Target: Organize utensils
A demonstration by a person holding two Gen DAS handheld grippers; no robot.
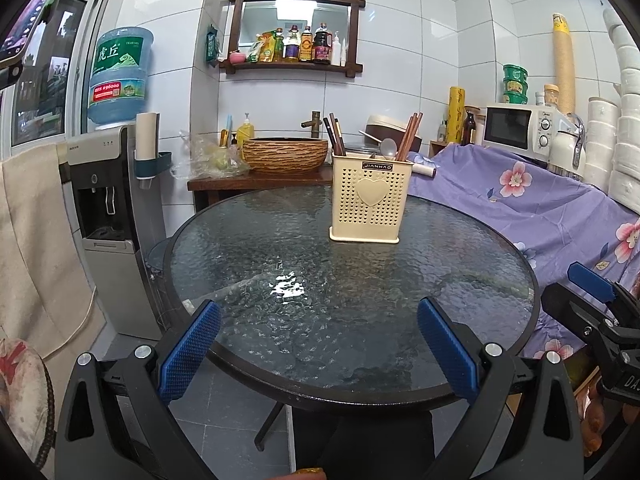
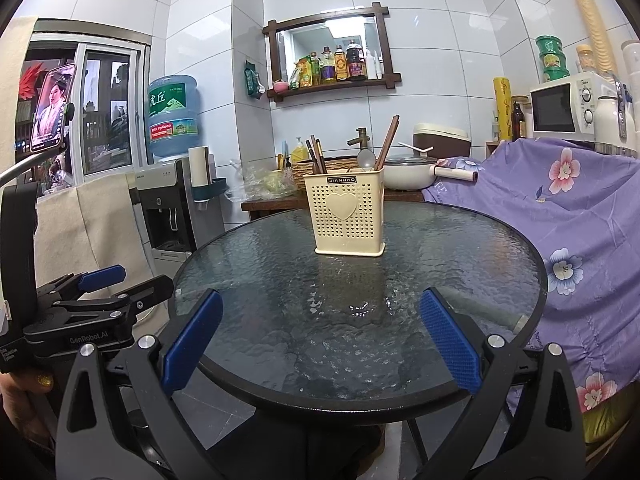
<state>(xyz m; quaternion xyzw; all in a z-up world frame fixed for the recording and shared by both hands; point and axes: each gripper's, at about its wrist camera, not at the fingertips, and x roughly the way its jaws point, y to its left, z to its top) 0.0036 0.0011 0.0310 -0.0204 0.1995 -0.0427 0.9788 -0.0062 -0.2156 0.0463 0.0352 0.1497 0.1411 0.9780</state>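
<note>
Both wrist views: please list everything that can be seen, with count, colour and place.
table: one, dark round glass, centre
holder: one, cream, upright on table's far side
chopsticks: several, brown, standing in holder
spoon: one, pale, in holder
dispenser: one, grey, left, with blue bottle on top
basin: one, woven brown, on counter behind table
shelf: one, dark wood, on wall, holding bottles
microwave: one, white, right
cloth: one, purple floral, right
pot: one, white, behind holder
phone: one, on mount, left
left gripper: blue pads, open, near edge of table
right gripper: blue pads, open, near edge of table
</note>
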